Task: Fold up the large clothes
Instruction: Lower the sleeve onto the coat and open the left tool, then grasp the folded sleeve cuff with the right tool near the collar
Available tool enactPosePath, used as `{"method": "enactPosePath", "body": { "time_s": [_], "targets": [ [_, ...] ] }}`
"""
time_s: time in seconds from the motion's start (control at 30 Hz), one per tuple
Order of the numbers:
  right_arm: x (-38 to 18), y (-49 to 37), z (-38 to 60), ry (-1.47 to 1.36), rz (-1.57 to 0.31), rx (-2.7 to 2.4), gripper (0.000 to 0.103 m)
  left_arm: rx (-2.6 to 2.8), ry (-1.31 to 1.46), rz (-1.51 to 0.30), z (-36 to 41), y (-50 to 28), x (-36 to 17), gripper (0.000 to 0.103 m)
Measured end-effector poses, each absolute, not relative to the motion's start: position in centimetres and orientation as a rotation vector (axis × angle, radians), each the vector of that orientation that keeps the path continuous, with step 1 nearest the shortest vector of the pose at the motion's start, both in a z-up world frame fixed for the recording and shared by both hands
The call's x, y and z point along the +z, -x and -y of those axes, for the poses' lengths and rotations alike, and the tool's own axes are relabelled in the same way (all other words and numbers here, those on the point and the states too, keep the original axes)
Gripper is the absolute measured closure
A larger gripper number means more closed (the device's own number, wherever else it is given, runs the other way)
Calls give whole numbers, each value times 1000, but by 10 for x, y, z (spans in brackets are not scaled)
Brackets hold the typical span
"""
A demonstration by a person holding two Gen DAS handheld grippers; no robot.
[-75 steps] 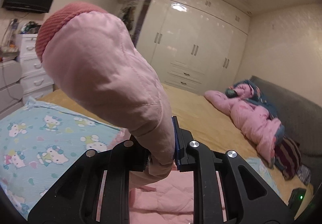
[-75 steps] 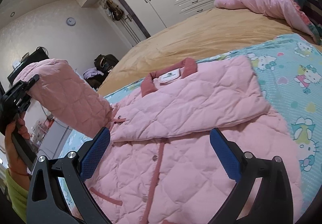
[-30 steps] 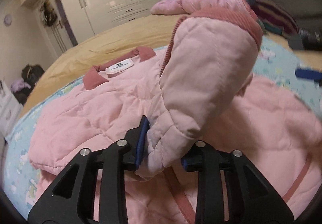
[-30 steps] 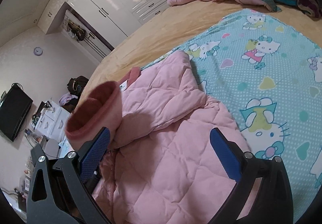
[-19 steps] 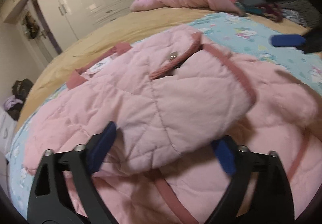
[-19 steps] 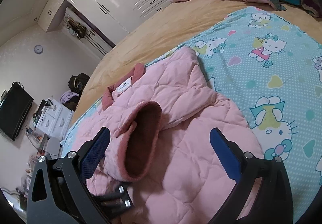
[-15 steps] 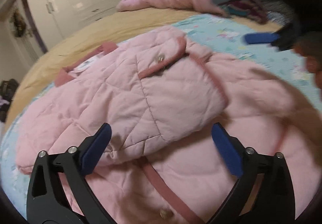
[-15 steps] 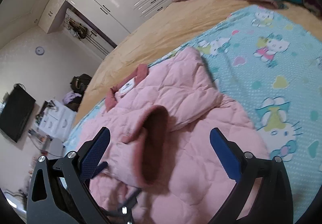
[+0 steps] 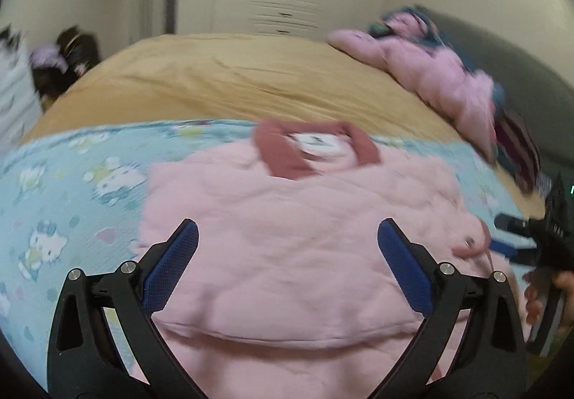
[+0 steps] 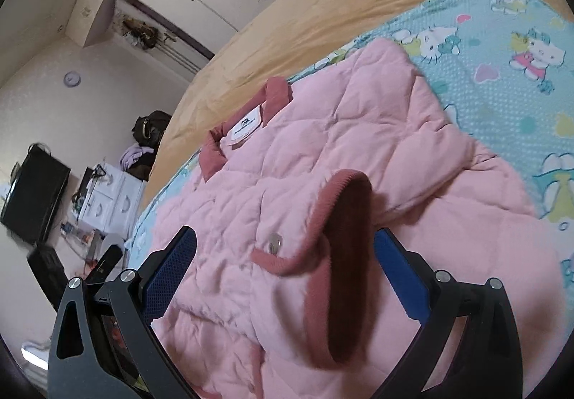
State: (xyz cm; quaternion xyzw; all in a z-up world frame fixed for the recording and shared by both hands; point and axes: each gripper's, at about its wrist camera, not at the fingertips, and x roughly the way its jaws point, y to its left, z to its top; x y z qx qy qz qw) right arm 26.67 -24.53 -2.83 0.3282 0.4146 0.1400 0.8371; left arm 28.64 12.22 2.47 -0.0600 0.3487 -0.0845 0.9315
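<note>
Jacket (image 9: pixel 297 237) beyond both sets of parted jaws

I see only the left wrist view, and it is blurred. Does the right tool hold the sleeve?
Observer: No, the right tool is open and grips nothing.
Operator: Where is the cuff then?
Observer: The sleeve cuff lies on the front of the pink quilted jacket, its dark red opening facing the right camera.
Operator: And the other sleeve?
Observer: The other sleeve is folded across the chest, partly under that cuff.
</note>
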Motion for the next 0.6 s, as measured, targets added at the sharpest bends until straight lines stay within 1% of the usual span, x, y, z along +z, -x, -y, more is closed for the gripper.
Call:
{"method": "enactPosePath", "body": {
  "time_s": [0.03, 0.07, 0.1, 0.13, 0.2, 0.23, 0.27, 0.3, 0.37, 0.4, 0.5, 0.6],
  "targets": [
    [-30, -270, 245, -701, -876, 295, 5, -157, 145, -719, -132, -290, 24, 9],
    [-32, -275, 243, -690, -886, 275, 7, -134, 168, -720, -142, -294, 23, 9],
    [-34, -279, 242, -685, -894, 274, 17, -123, 181, -720, -148, -296, 23, 9],
    [-37, -283, 240, -687, -902, 286, 24, -112, 203, -721, -157, -299, 20, 9],
    [-45, -289, 235, -688, -940, 301, 52, -92, 239, -718, -170, -299, 18, 9],
    [-47, -291, 232, -673, -946, 307, 60, -85, 251, -720, -175, -299, 17, 9],
    [-43, -292, 228, -629, -934, 309, 73, -79, 264, -720, -180, -299, 15, 9],
    [-38, -292, 226, -600, -917, 322, 83, -75, 272, -716, -185, -297, 14, 9],
    [-19, -291, 225, -545, -849, 351, 90, -46, 298, -715, -199, -296, 11, 9],
    [-4, -290, 223, -500, -806, 358, 91, -30, 305, -716, -205, -297, 10, 9],
    [38, -290, 215, -349, -686, 369, 92, -15, 344, -709, -215, -297, 8, 9],
    [68, -297, 209, -274, -607, 373, 92, -56, 379, -699, -210, -298, 6, 9]
  ]
}}
